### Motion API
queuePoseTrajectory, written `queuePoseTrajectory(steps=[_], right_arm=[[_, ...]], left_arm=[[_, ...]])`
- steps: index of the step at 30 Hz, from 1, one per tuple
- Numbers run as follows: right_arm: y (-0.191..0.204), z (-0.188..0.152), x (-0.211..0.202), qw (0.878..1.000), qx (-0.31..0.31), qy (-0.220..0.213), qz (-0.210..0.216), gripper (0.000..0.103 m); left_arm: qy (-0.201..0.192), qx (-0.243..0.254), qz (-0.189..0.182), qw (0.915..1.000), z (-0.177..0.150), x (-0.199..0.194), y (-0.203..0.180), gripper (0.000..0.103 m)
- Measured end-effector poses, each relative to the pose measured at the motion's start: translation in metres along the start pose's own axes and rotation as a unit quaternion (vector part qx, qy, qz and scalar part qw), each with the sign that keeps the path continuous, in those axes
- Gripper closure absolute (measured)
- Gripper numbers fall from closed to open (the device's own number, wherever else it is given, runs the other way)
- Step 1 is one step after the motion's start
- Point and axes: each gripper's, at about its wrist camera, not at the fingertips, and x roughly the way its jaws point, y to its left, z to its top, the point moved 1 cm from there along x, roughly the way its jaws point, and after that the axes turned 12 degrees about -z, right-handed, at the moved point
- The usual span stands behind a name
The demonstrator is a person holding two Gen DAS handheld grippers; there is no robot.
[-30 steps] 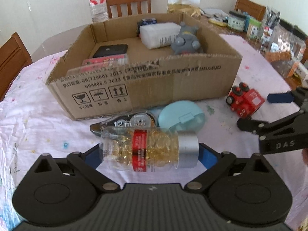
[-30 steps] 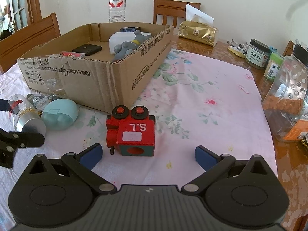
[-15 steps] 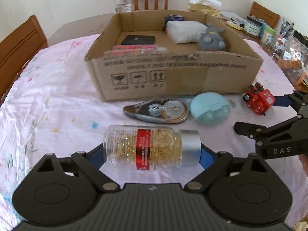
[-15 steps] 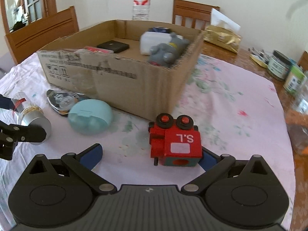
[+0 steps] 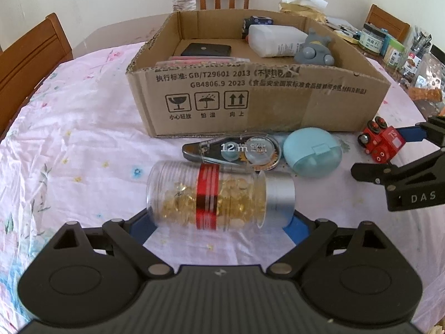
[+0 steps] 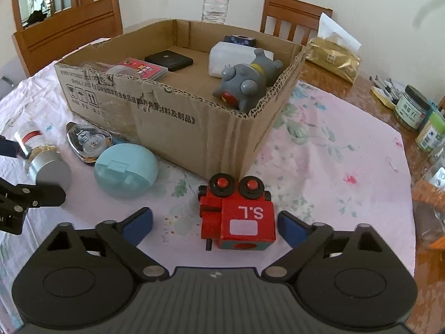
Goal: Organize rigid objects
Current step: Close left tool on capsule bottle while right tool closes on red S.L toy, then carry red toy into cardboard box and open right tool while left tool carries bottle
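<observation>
A clear bottle of golden capsules [image 5: 217,197] with a silver cap lies crosswise in my left gripper [image 5: 219,225], whose blue pads press on both its ends. A red toy train [image 6: 242,220] marked "S.L" stands on the cloth between the fingers of my right gripper [image 6: 214,225]. Those jaws are closing: the right pad is close beside the train, the left pad still well apart from it. Beyond stands the open cardboard box [image 5: 250,94] with a black wallet [image 5: 205,50], a white bottle [image 5: 275,40] and a grey toy [image 6: 247,80] inside.
A correction tape dispenser [image 5: 236,150] and a teal oval case [image 5: 311,151] lie on the cloth in front of the box. Jars [image 6: 411,108] and packets crowd the right edge. A gold tissue pack [image 6: 333,58], a water bottle [image 6: 215,0] and wooden chairs stand behind the box.
The right gripper moved up around the train, and its jaws have narrowed toward it. The left gripper, bottle still in it, shifted sideways and now faces the box squarely.
</observation>
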Motion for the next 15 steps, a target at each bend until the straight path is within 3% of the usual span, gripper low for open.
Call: queuePoseTrajectory(steps=[15], right_arm=[[-0.012,0.001,0.001,1.000,0.026,-0.001,-0.007,0.045]], left_arm=[[-0.013,-0.006,0.007,0.9999,0.011,-0.002,0.000,0.008]])
